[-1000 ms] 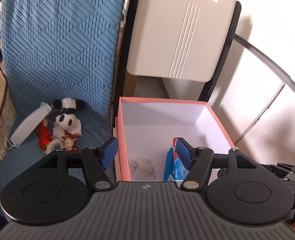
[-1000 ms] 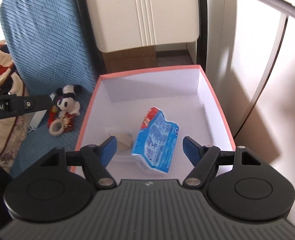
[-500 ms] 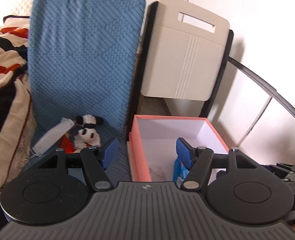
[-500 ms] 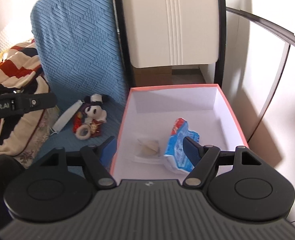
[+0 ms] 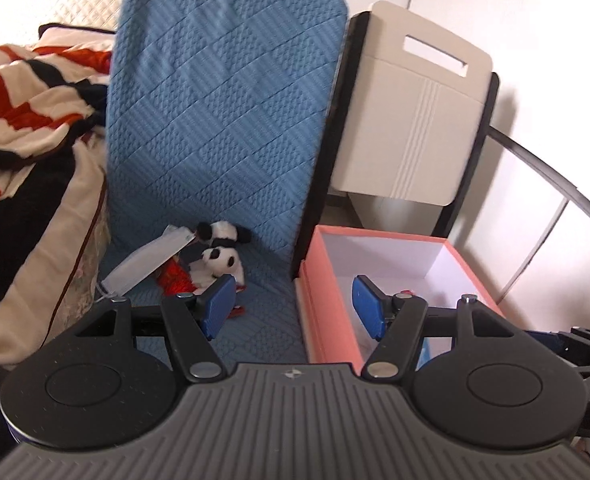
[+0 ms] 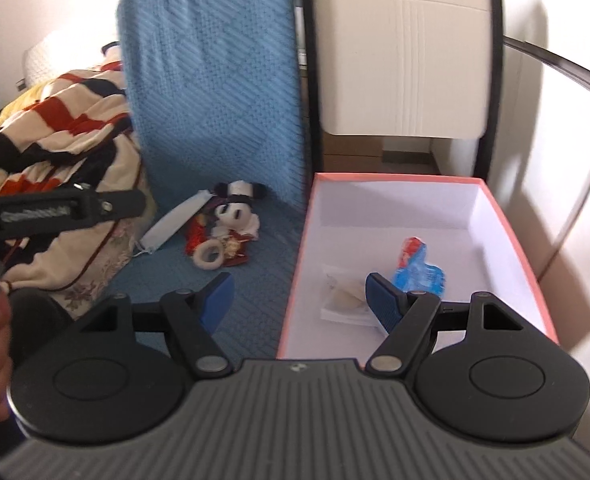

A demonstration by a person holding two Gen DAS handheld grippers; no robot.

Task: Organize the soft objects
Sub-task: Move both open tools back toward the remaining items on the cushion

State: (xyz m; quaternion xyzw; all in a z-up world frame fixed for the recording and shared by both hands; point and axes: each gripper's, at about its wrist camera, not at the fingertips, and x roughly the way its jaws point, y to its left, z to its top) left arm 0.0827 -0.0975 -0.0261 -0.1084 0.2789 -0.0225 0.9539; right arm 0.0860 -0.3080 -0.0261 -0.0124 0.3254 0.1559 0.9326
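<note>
A pink box (image 6: 507, 236) with a white inside stands on the right, beside a blue cushioned seat (image 6: 255, 304). In it lie a blue and red packet (image 6: 417, 268) and a pale flat packet (image 6: 343, 300). A panda plush (image 6: 235, 212) lies on the seat with a white face mask (image 6: 175, 220) and a red item with a white ring (image 6: 211, 254). My right gripper (image 6: 299, 302) is open and empty above the box's near left wall. My left gripper (image 5: 295, 306) is open and empty, with the panda plush (image 5: 221, 256) and the mask (image 5: 143, 266) just beyond its left finger and the box (image 5: 327, 300) to the right.
A striped red, white and black blanket (image 5: 23, 128) is heaped at the left. The blue quilted seat back (image 5: 223, 112) stands upright behind the plush. A beige folding chair back (image 5: 411, 120) stands behind the box. The left gripper's arm (image 6: 55, 208) shows in the right wrist view.
Both grippers have pulled back and away from the box and swung left; the seat, plush and blanket now fill more of both views. Both stay open and empty.
</note>
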